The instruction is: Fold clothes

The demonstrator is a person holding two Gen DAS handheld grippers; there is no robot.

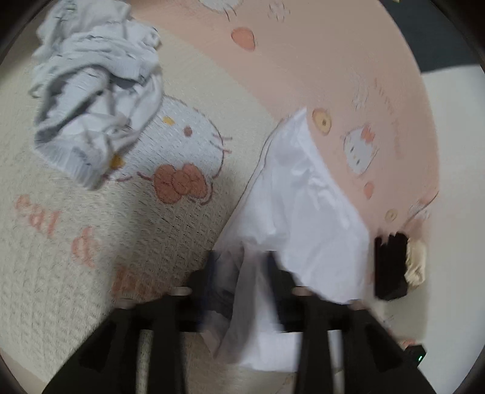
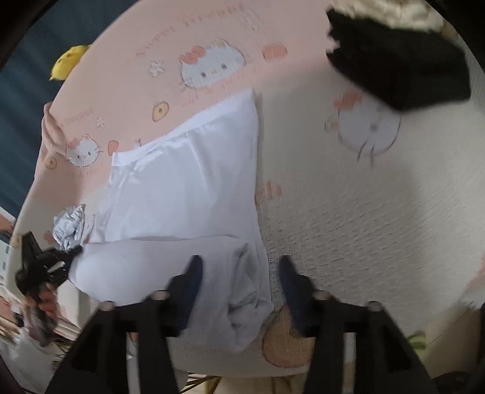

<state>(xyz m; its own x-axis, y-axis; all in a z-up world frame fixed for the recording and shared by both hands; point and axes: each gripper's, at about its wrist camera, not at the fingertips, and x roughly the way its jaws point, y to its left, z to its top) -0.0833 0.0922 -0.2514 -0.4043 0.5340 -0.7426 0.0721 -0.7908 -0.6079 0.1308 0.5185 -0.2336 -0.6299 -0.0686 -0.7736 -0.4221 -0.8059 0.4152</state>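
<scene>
A white garment (image 1: 303,197) lies spread on a pink and cream cartoon mat (image 1: 151,242). Its near edge is raised and turned over itself. My left gripper (image 1: 244,266) has white cloth filling the gap between its fingers and draping toward the camera. In the right wrist view the left gripper (image 2: 72,253) pinches the garment's left corner. My right gripper (image 2: 241,272) stands with its fingers wide apart over the white garment (image 2: 188,181). The folded edge lies between them, and mat shows beside the right finger. Both views are blurred.
A crumpled grey-white garment (image 1: 94,91) sits on the mat at the far left. A folded black garment (image 2: 400,63) lies with a cream fluffy item (image 2: 394,12) at the mat's other side. A yellow toy (image 2: 68,60) lies beyond the mat. A hand (image 2: 45,303) holds the left gripper.
</scene>
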